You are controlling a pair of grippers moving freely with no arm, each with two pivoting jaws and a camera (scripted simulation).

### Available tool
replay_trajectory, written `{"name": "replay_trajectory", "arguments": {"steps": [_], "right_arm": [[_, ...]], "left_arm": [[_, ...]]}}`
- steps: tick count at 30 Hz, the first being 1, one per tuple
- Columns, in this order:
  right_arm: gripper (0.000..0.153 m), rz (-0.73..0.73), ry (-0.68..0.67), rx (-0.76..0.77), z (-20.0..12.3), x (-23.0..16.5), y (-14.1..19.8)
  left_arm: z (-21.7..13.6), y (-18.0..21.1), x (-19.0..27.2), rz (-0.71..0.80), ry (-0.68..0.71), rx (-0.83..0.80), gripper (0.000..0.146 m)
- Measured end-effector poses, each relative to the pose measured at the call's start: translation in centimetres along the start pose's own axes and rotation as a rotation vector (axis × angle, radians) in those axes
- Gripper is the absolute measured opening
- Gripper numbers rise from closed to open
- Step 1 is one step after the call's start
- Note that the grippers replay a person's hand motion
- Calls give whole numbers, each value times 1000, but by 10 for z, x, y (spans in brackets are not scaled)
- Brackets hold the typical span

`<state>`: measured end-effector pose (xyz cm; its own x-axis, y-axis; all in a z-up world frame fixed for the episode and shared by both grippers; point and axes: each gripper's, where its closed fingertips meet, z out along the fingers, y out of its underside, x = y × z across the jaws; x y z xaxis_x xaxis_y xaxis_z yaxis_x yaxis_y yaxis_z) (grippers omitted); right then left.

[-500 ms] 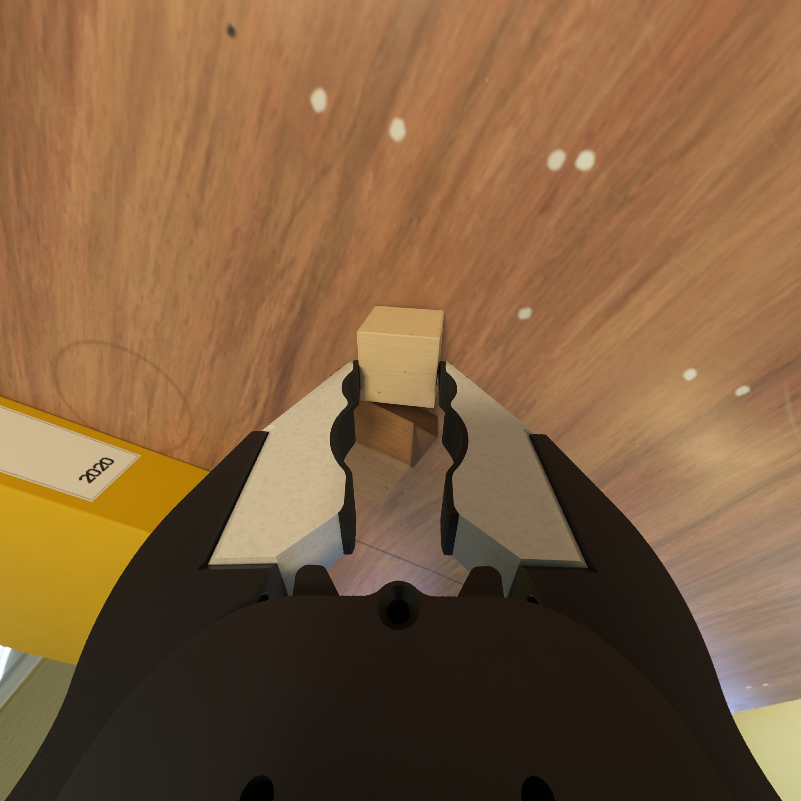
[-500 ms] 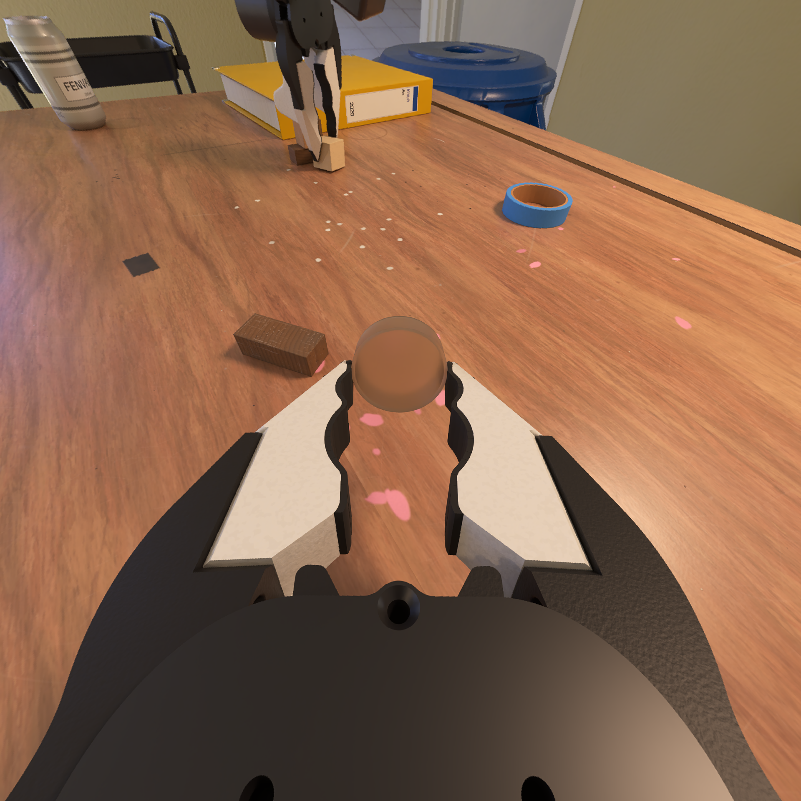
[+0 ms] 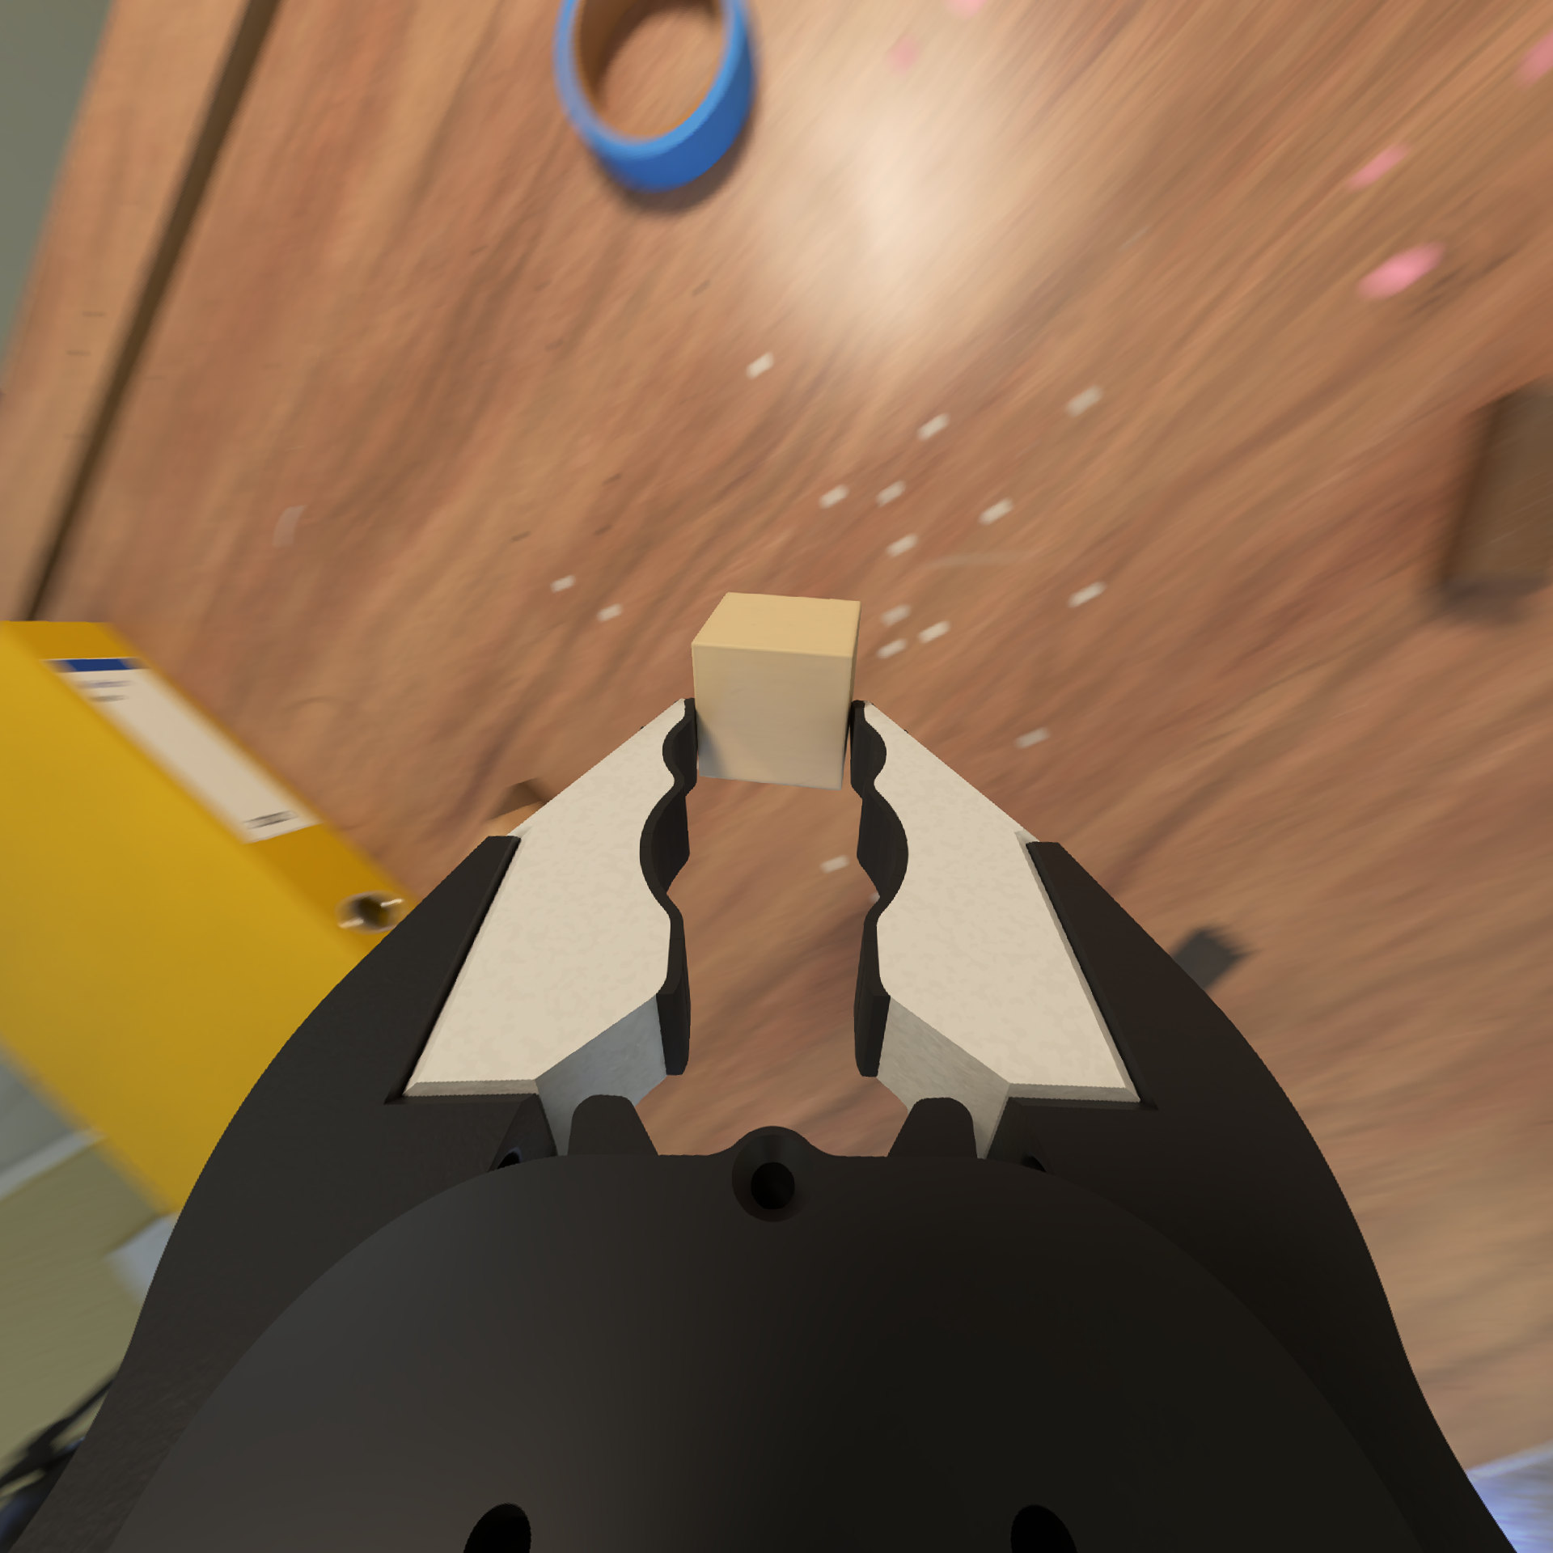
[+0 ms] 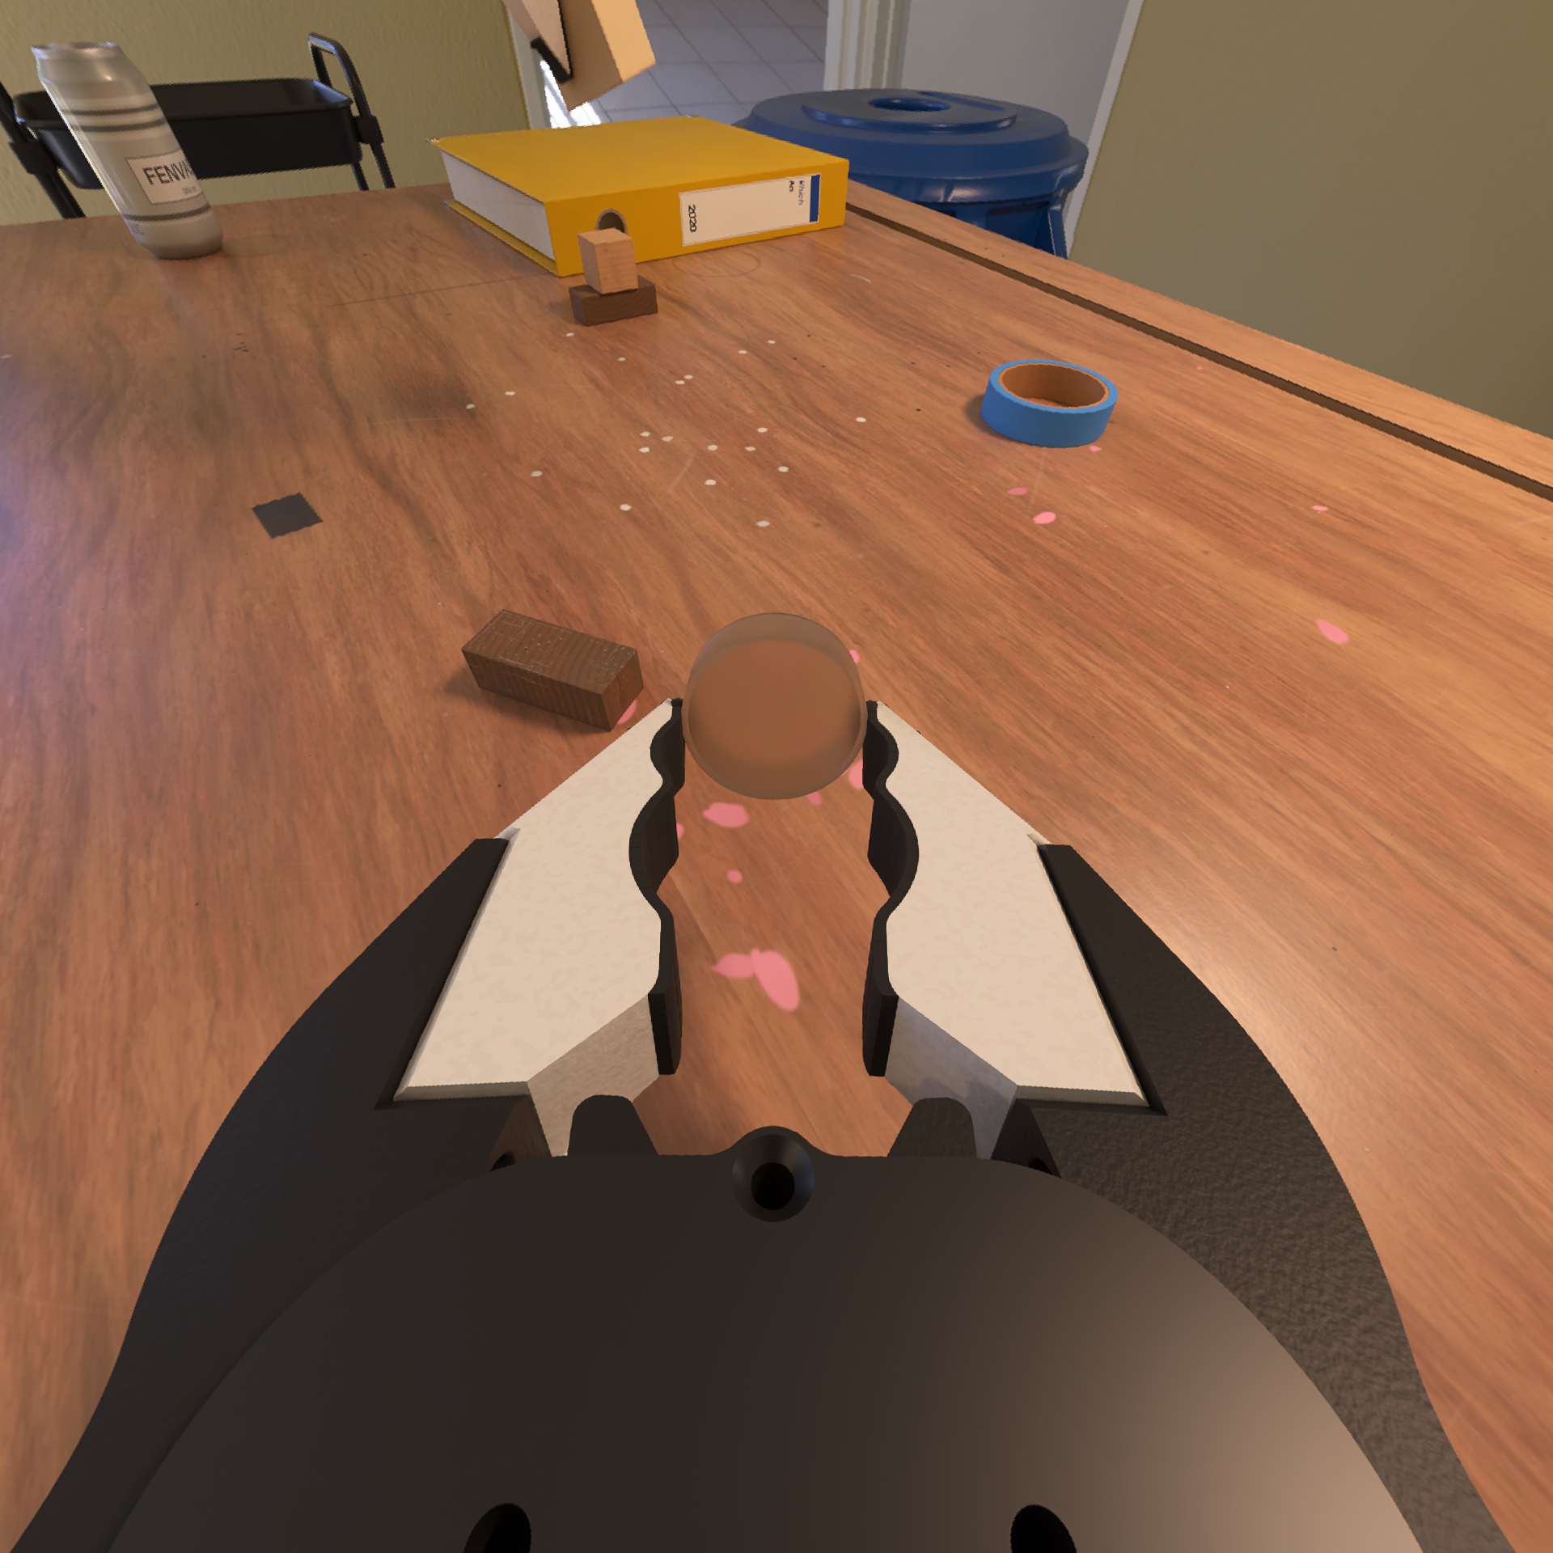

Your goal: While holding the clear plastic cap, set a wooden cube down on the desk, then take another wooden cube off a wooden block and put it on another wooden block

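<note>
My left gripper (image 3: 773,721) is shut on a pale wooden cube (image 3: 771,691) and holds it high above the desk (image 3: 403,378). That cube also shows at the top edge of the right wrist view (image 4: 612,44). My right gripper (image 4: 773,714) is shut on the clear plastic cap (image 4: 773,708), low over the desk (image 4: 1176,798). A browner wooden cube (image 4: 607,260) stands on a small dark wooden block (image 4: 613,304) in front of the binder. A longer dark wooden block (image 4: 550,668) lies just left of my right fingertips; it shows blurred in the left wrist view (image 3: 1504,521).
A yellow binder (image 4: 655,181) lies at the far side and shows at the left of the left wrist view (image 3: 126,840). A blue tape roll (image 4: 1049,402) sits to the right, also in the left wrist view (image 3: 655,92). A can (image 4: 126,151) stands far left. A blue bin (image 4: 916,143) is beyond the desk.
My left gripper has risen from desk level beside the small block, with the pale cube, and turned toward the tape roll. The brown cube on the small block is uncovered. The right gripper is still.
</note>
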<state>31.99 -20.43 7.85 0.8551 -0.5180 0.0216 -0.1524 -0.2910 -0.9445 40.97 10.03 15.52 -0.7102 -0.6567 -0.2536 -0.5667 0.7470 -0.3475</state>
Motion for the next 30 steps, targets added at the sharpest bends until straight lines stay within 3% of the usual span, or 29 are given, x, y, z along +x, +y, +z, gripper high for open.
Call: {"name": "replay_trajectory", "arguments": {"steps": [3,7,11,18,19,21,23,27,30], "right_arm": [[42,1,0,5,-1,0,0],[42,1,2,11,-1,0,-1],[42,-7,6,30,-3,0,-3],[42,-3,-13,42,-5,-1,-4],[42,-4,-16,46,-5,-2,-5],[42,-2,-18,51,-5,-2,-5],[42,0,-21,48,-5,-2,-5],[42,-4,-18,46,-5,-2,-4],[42,-9,-16,28,-3,-2,-3]], "left_arm": [[14,-27,77,-110,137,-3,36],[66,-29,161,-121,195,-178,36],[98,-31,191,-123,161,-257,36],[109,-31,198,-158,147,-283,36],[108,-32,199,-167,159,-275,37],[99,-36,204,-184,201,-241,59],[83,-39,205,-193,209,-166,61],[21,-28,177,-239,73,7,87],[-29,1,129,-326,-52,80,84]]}}
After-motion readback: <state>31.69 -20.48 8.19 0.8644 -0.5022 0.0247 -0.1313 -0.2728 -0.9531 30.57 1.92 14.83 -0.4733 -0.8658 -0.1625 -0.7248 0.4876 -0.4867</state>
